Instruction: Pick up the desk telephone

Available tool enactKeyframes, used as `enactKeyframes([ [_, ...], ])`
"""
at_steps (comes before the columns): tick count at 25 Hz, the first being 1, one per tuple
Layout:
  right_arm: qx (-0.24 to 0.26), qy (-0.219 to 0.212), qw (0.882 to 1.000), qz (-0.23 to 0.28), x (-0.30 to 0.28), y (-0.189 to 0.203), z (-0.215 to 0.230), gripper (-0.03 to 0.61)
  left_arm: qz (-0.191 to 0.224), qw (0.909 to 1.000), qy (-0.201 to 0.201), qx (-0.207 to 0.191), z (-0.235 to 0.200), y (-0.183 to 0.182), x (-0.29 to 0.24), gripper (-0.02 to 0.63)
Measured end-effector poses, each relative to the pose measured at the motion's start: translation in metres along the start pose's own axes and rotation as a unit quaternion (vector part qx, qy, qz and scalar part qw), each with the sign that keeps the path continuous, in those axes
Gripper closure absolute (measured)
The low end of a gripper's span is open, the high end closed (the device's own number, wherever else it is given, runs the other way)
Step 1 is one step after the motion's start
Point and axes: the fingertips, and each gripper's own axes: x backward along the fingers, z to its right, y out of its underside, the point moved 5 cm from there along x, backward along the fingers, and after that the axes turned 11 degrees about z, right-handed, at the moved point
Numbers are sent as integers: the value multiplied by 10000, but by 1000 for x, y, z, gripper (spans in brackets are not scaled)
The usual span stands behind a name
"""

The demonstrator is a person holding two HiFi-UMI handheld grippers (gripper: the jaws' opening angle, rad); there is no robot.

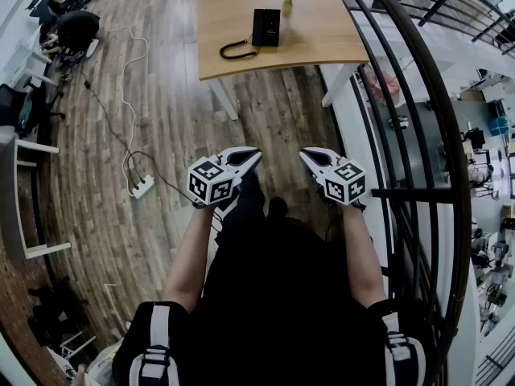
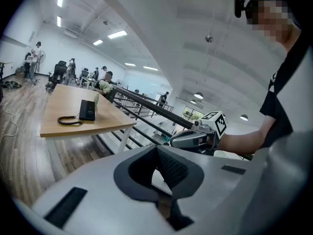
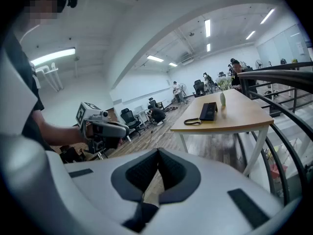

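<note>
Wooden table point(image 1: 233, 51) bears one telephone point(image 1: 266, 27); left gripper point(image 1: 251, 158), right gripper point(image 1: 308, 156): fingers closed, empty.

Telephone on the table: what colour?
The telephone is black, and so is its cord. The head view shows it best.

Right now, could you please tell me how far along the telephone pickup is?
Nothing is done yet: the telephone sits on the table, untouched. Nothing is in hand: the left tool and right tool are shut and empty, well short of the table. Left: walk up, open a tool, grasp and lift.
</note>
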Motion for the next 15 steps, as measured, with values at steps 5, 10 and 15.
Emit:
enactKeyframes([
  [5,-13,-34,10000,2,-1,2,-2,555,26,10000,-32,22,-2,2,1,592],
  [10,-13,-18,10000,-22,1,3,0,555,55,10000,-16,29,0,2,-2,592],
  [15,-95,-16,9999,-44,2,3,-2,555,71,10000,0,50,1,2,-1,592],
])
